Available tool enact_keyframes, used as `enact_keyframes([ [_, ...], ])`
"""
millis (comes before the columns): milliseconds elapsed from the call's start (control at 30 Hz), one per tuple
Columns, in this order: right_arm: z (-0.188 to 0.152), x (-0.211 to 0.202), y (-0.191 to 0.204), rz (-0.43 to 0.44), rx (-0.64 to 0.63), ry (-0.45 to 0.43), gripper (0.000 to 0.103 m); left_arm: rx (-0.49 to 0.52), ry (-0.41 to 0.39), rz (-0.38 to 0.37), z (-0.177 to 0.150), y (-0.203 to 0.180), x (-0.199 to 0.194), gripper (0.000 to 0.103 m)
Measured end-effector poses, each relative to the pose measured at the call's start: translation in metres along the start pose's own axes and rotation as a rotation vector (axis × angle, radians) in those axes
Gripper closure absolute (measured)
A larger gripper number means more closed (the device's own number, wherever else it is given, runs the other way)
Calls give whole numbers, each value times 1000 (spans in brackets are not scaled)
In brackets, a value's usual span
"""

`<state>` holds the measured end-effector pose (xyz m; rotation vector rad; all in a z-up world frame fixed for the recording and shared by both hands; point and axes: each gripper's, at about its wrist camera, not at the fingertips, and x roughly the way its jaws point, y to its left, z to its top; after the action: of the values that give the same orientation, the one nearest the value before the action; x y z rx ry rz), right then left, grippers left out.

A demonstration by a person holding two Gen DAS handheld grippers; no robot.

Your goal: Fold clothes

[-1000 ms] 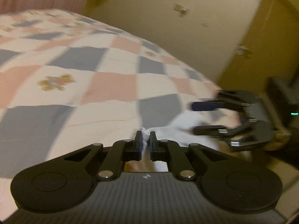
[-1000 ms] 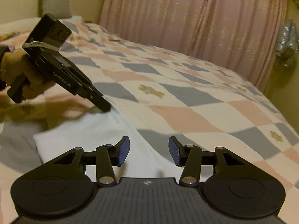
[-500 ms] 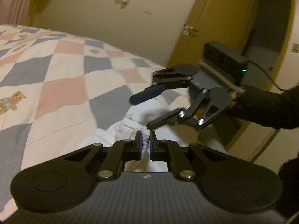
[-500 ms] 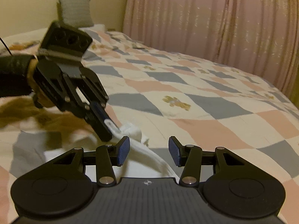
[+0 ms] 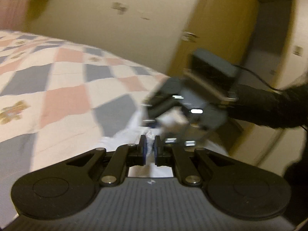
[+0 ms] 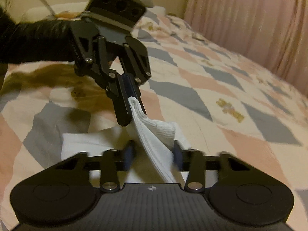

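A ribbed white garment (image 6: 154, 132) is held pinched in the left gripper (image 6: 130, 104) above a checked quilt (image 6: 221, 88).

In the right wrist view, the garment's folded edge is clamped between the closed left fingers, and the cloth is draped down between the spread, blurred fingers of the right gripper (image 6: 153, 155), which are not closed on it. The rest of the garment is spread flat on the quilt below. A black sleeve (image 6: 34, 42) is seen behind the left gripper, a pink curtain (image 6: 250, 15) beyond the bed.
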<state>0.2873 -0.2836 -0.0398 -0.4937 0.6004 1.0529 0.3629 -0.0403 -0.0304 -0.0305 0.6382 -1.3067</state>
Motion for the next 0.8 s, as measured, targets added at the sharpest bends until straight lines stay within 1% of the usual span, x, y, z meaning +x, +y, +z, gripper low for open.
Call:
enact_keyframes([
  [67,0,-4,-3,11,52,7,86,-36,4,64,-1,8,2,98],
  [167,2,-11,-10,7,139,22,87,-70,21,147,-3,16,9,98],
  [200,3,-9,-14,-8,171,29,87,-79,29,175,-4,18,11,98],
  [233,3,-6,-18,-29,194,37,84,-84,40,204,-5,20,14,98],
  [267,4,-3,-21,-49,211,41,78,-91,50,230,-6,21,16,98],
  [300,3,-2,-23,-66,220,38,75,-107,55,247,-8,23,16,98],
  [367,1,-8,-26,-102,251,10,65,-126,58,263,-10,26,19,98],
  [433,-7,-23,-30,-148,289,-21,64,-132,56,270,-13,28,20,97],
  [533,-28,-52,-33,-215,351,-27,58,-145,39,280,-12,27,17,93],
  [600,-43,-72,-35,-259,392,-32,57,-142,24,302,-9,25,13,81],
  [633,-50,-81,-36,-281,412,-34,55,-135,14,317,-7,23,10,78],
  [700,-64,-98,-38,-318,456,-40,54,-116,-8,340,-2,18,1,78],
  [800,-85,-109,-39,-335,534,-53,53,-59,-24,371,10,4,-3,79],
])
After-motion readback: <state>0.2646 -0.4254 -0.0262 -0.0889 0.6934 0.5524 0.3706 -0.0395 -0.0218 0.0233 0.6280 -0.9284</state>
